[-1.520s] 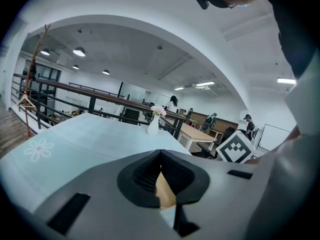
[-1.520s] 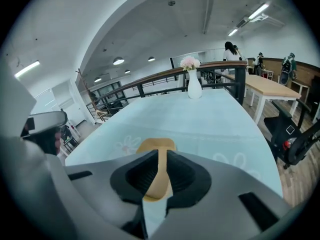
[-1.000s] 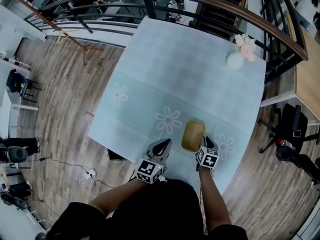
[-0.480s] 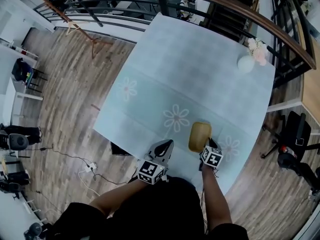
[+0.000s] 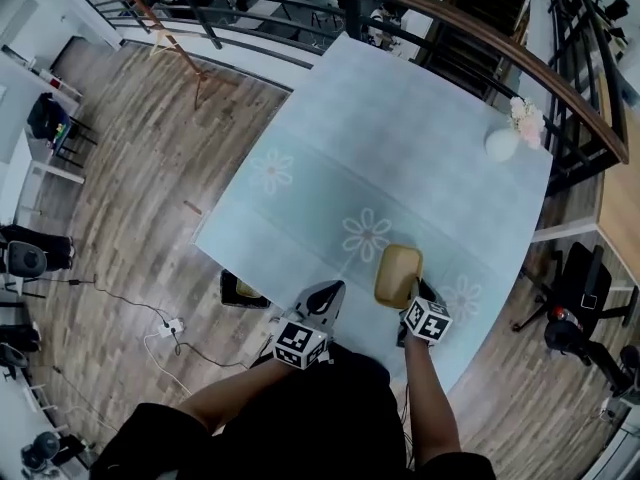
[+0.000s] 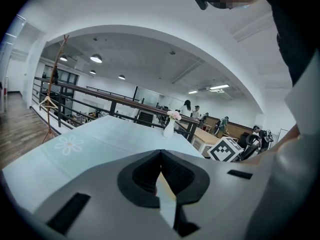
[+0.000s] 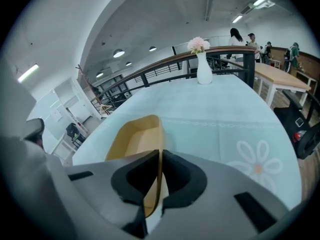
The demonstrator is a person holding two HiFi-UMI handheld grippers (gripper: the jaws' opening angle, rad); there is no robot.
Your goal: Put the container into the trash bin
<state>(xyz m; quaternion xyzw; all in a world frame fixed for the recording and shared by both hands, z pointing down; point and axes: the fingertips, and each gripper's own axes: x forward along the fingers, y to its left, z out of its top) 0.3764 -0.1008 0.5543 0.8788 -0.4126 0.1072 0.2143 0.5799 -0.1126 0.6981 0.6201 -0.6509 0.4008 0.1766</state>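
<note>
At the near right part of the surface [image 5: 330, 148], you have the container [image 5: 398, 273] gripped in your right claw [image 5: 411, 292]. Its jaws are clamped on the thin wall at the container's near end, one jaw inside and one outside. Your left claw [image 5: 327, 290] hangs over the near edge, apart from the container, with its jaws together and nothing between them.

By the look of it, the grasp is made and you are at the carry. The container is over the surface and not yet anywhere near the bin. Whether its far end rests on the surface or is clear of it cannot be told.

The dark box on the floor [image 5: 150, 218], just beside the surface's near left edge, is most likely the trash bin [image 5: 243, 290]. The next move calls for lifting the container clear and swinging it leftward, past your left claw and beyond the edge. Open the jaws only once it is above the bin's mouth.

The container is a shallow, oblong tray in plain tan with rounded corners, and it looks empty. Its wall appears thin and light, so a pinch on one end may let it tilt.
</note>
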